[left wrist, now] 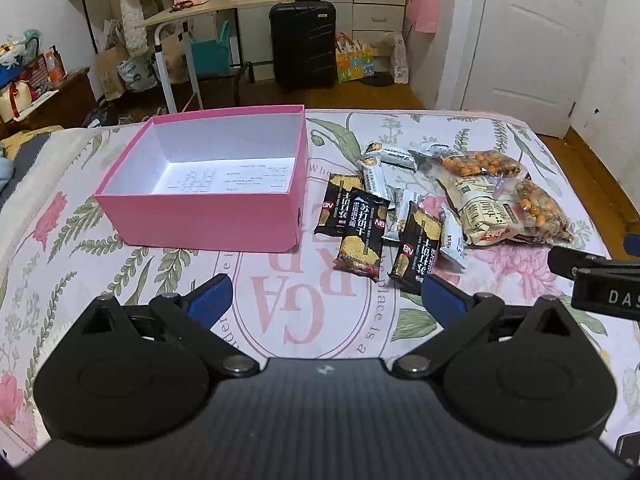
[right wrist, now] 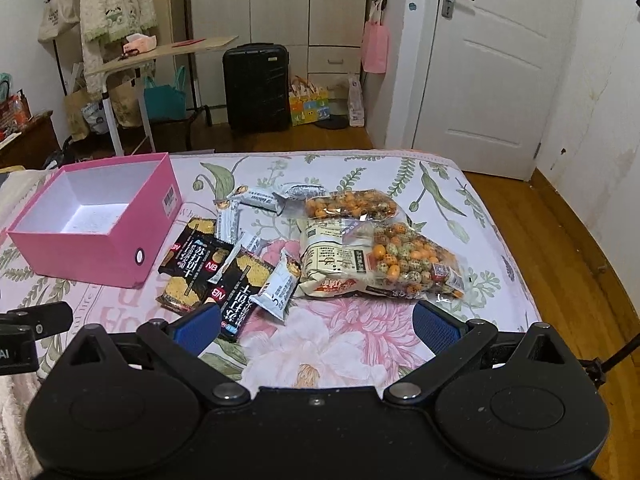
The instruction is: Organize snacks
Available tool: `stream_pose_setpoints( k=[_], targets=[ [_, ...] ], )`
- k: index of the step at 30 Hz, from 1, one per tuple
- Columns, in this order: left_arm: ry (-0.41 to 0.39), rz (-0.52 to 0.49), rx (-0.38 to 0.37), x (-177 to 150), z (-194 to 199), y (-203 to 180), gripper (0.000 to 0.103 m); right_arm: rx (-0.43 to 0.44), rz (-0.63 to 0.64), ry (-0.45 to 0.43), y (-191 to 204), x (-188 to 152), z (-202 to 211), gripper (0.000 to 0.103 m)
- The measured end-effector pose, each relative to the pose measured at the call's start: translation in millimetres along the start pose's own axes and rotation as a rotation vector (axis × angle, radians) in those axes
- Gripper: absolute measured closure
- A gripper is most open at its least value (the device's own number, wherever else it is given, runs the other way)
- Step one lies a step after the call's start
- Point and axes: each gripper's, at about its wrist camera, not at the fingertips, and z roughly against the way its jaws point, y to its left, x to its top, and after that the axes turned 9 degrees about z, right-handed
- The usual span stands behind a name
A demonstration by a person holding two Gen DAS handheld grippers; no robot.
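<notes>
An open pink box (left wrist: pixel 192 220) with a white, empty inside sits on the bed; it also shows at the left of the right wrist view (right wrist: pixel 84 256). To its right lies a pile of snacks: black cracker packs (left wrist: pixel 358 236) (right wrist: pixel 200 268), small white bar packs (left wrist: pixel 374 174) (right wrist: pixel 280 284), and clear bags of coated peanuts (left wrist: pixel 536 210) (right wrist: pixel 404 260) over a beige bag (right wrist: pixel 332 260). My left gripper (left wrist: pixel 326 296) is open and empty, just short of the cracker packs. My right gripper (right wrist: pixel 316 322) is open and empty, just short of the pile.
The floral bedsheet (left wrist: pixel 300 320) covers the bed. Its right edge (right wrist: pixel 516 264) drops to a wooden floor. Beyond the bed's far edge stand a black suitcase (left wrist: pixel 303 42), a folding table (left wrist: pixel 208 10), bags and a white door (right wrist: pixel 492 68).
</notes>
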Motion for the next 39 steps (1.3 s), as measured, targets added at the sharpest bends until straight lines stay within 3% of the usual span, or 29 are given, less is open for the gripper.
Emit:
stream_pose_setpoints(
  k=[5,9,16,22,26,30,33,35,38,39],
  targets=[
    [0.002,-0.002,0.006,1,-8,5,0.002,0.036,0.011,-0.04,3,-3,-3,0.0],
    [0.008,-0.066,-0.05,16,-18,7,0.003,0.16,-0.019,-0.196,-3,-6,-9,0.0],
    [-0.035,-0.134,-0.081,55,-55,-4,0.003,0.311,0.106,-0.091,23,1,-62,0.005],
    [0.077,-0.137,-0.24,67,-116,-20,0.017,0.469,-0.096,0.068,27,-15,-127,0.017],
    [0.202,-0.193,-0.312,58,-164,-41,0.037,0.439,-0.126,0.107,35,-26,-162,0.022],
    [0.283,-0.177,-0.335,40,-206,-52,0.048,0.451,-0.173,0.115,39,-32,-188,0.023],
    [0.332,-0.15,-0.367,30,-226,-51,0.054,0.432,-0.217,0.076,39,-39,-195,0.025],
    [0.348,-0.137,-0.383,25,-233,-50,0.068,0.431,-0.23,0.053,38,-39,-195,0.024],
    [0.376,-0.113,-0.399,21,-242,-49,0.07,0.416,-0.216,0.037,40,-39,-198,0.028],
    [0.387,-0.105,-0.404,21,-244,-48,0.07,0.41,-0.194,0.032,42,-39,-199,0.034]
  ],
)
